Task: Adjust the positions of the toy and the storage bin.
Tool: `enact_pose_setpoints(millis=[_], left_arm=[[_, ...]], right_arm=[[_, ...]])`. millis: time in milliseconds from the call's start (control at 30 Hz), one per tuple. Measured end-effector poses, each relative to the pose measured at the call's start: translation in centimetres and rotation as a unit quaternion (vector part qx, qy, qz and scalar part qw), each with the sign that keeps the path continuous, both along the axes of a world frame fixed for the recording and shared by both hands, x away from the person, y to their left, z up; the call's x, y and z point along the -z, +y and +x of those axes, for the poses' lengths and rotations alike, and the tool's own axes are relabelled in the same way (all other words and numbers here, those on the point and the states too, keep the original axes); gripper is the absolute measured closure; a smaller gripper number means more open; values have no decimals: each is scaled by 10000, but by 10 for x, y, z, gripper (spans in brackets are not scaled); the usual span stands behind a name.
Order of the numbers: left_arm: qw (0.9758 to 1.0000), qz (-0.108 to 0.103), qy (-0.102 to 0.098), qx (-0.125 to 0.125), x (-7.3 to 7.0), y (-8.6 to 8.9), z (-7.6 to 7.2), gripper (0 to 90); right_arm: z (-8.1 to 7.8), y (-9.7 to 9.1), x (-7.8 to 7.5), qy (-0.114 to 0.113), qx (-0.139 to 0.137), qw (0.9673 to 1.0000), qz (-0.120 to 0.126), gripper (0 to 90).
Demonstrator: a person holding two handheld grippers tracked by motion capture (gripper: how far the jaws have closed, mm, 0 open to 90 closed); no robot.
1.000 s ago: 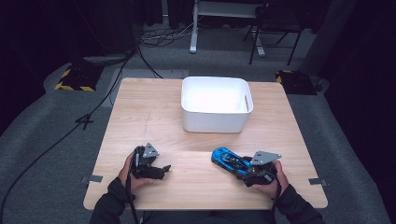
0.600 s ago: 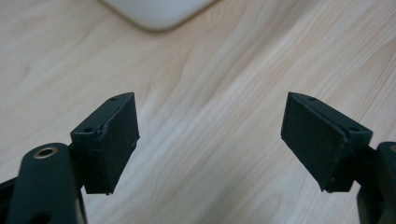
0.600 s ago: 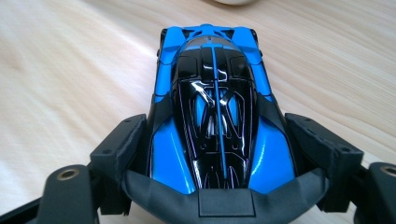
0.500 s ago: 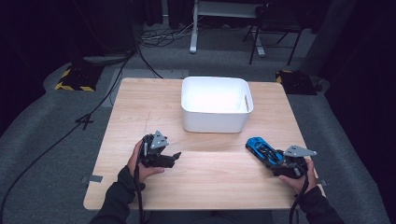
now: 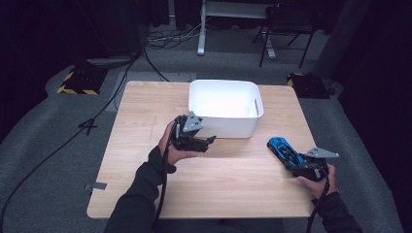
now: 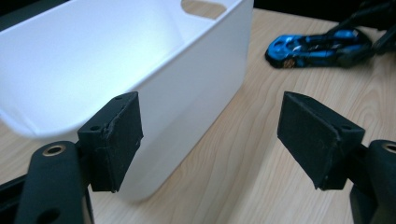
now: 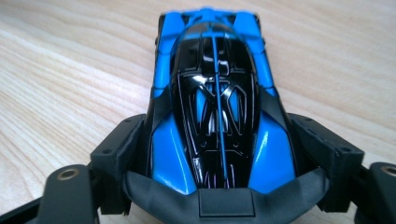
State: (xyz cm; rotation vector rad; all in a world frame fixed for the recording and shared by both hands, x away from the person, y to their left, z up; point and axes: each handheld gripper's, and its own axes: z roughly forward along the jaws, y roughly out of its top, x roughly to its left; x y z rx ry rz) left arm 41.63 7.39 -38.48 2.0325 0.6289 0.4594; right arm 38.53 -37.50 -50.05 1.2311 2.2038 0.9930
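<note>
The right gripper [image 5: 297,161] clamps a blue toy car [image 7: 217,107] by its flanks, low over the table [image 5: 145,121] right of the white bin [image 5: 226,124]. The left gripper [image 5: 206,142], jaws wide and empty, waits beside the bin's front wall. Judging by the layout, the car should be lifted clear of the rim before release.

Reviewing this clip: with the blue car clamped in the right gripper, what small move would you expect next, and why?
Probably a lift and carry toward the white bin. The right gripper has its jaws closed on the blue toy car, which sits low over the table beside the bin, while the left gripper is open, holding nothing.
</note>
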Motion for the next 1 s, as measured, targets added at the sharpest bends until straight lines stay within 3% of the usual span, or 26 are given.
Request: enact_pose_setpoints(millis=[67,100,200,267,367,467,633,900,1000], left_arm=[[9999,104,-71,44,-5,-6,7,225],[10000,-3,-50,39,-7,-10,11,225],[9999,120,10,112,-12,-17,22,224],[9999,66,29,76,-13,-23,28,223],[9996,124,182,161,-13,-31,37,223],[9995,182,204,163,-11,-37,45,225],[9985,338,358,242,-7,-51,57,232],[9951,816,436,349,2,-72,72,281],[9939,872,524,430,2,-77,76,363]], right_arm=[[1,0,1,53,-6,10000,-33,244],[1,0,1,65,-5,10000,-27,244],[1,-1,1,66,-21,10000,-24,244],[1,0,1,73,-13,10000,-14,244],[1,0,1,79,2,10000,4,244],[2,0,1,86,4,10000,14,244],[1,0,2,83,16,10000,26,244],[1,0,2,85,26,9999,50,243],[1,0,2,84,28,9999,61,243]])
